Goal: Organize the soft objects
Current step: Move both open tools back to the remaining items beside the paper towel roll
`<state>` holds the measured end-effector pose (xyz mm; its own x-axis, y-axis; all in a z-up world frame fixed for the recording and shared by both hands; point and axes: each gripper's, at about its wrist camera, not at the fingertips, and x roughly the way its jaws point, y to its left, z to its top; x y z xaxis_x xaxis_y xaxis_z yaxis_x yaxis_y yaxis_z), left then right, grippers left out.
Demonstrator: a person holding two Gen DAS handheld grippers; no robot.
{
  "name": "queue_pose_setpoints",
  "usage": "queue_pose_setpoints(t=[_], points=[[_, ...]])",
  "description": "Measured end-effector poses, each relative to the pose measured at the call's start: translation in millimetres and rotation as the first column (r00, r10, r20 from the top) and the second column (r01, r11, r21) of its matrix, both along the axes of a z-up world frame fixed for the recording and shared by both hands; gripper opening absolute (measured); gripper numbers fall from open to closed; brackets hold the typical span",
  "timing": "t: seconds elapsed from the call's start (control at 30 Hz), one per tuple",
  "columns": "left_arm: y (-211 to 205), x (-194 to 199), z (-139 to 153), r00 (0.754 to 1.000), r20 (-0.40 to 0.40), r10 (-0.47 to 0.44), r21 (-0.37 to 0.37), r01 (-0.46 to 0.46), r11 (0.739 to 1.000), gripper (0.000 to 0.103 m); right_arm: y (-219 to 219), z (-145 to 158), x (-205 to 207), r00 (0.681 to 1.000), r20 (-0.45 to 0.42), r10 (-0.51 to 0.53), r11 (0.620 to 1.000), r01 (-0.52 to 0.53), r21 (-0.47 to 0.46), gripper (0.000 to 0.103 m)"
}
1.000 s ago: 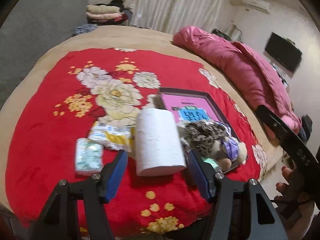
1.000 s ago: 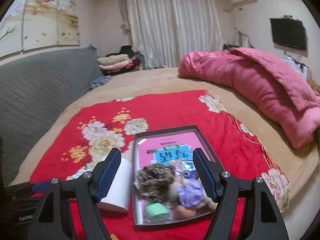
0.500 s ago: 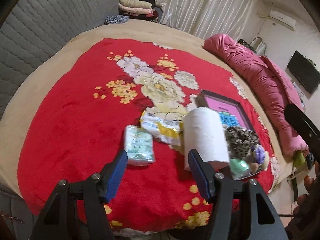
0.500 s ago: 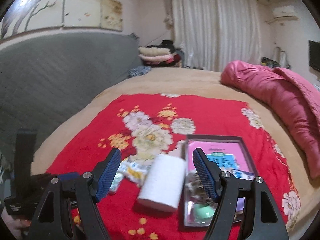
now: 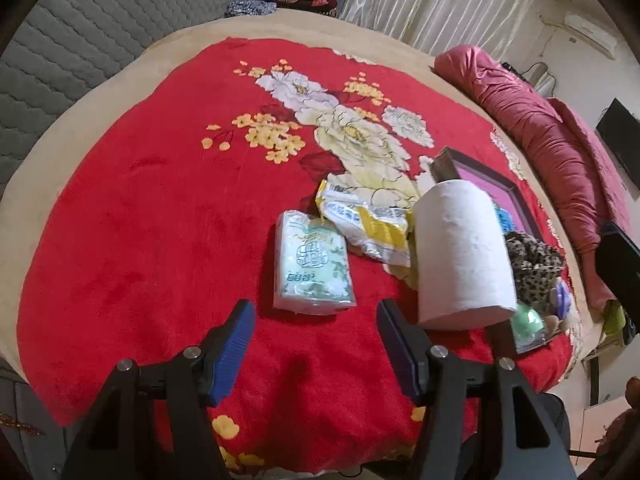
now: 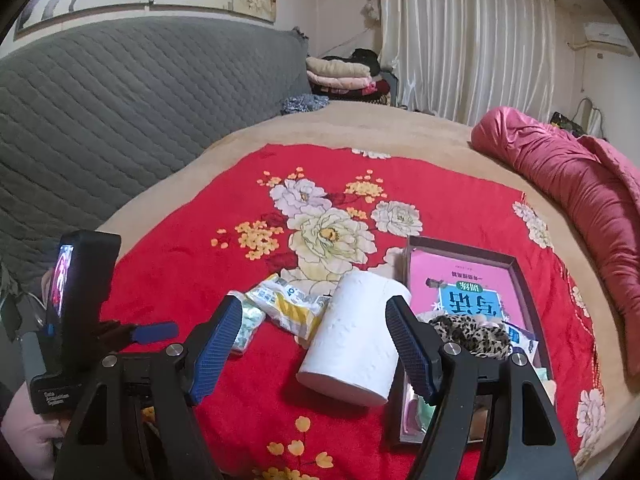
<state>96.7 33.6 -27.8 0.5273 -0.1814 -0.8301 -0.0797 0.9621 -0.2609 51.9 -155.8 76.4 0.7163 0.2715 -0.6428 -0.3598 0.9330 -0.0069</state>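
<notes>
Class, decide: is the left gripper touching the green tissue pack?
Apart. The left wrist view shows red blanket between the open left gripper and the green tissue pack.

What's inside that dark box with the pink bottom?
Inside the box lies a pink book with a blue label. On it sit a leopard-print soft thing and a green ball. The right gripper's finger hides the near corner.

Bed (image 6: 400, 128) under a tan cover, red floral blanket (image 5: 160, 220) across it, rolled pink quilt (image 6: 580, 184) along the right edge, tissue pack (image 5: 310, 264), yellow-white packet (image 5: 368, 220), paper roll (image 5: 460, 248), dark-rimmed tray (image 6: 516, 264) on the blanket
</notes>
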Motion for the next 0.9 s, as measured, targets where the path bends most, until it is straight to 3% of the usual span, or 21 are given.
queue_pose_setpoints(t=[0.33,0.53,0.9], points=[[-8.4,25.3,-19.2,0.999,-0.037,-0.007,-0.001,0.007,1.000,0.063,7.7,-14.0,18.5,0.999,-0.031,0.010,0.999,-0.011,-0.037,0.076],[-16.0,48.5,-35.5,0.998,-0.067,-0.002,0.035,0.004,0.999,0.063,15.7,-27.4,32.2,0.997,-0.070,0.019,0.995,-0.025,-0.092,0.076],[-11.3,68.4,-57.1,0.996,-0.084,0.002,0.051,0.002,0.999,0.063,44.1,-51.3,50.7,0.985,-0.110,0.136,0.959,-0.159,-0.234,0.076]])
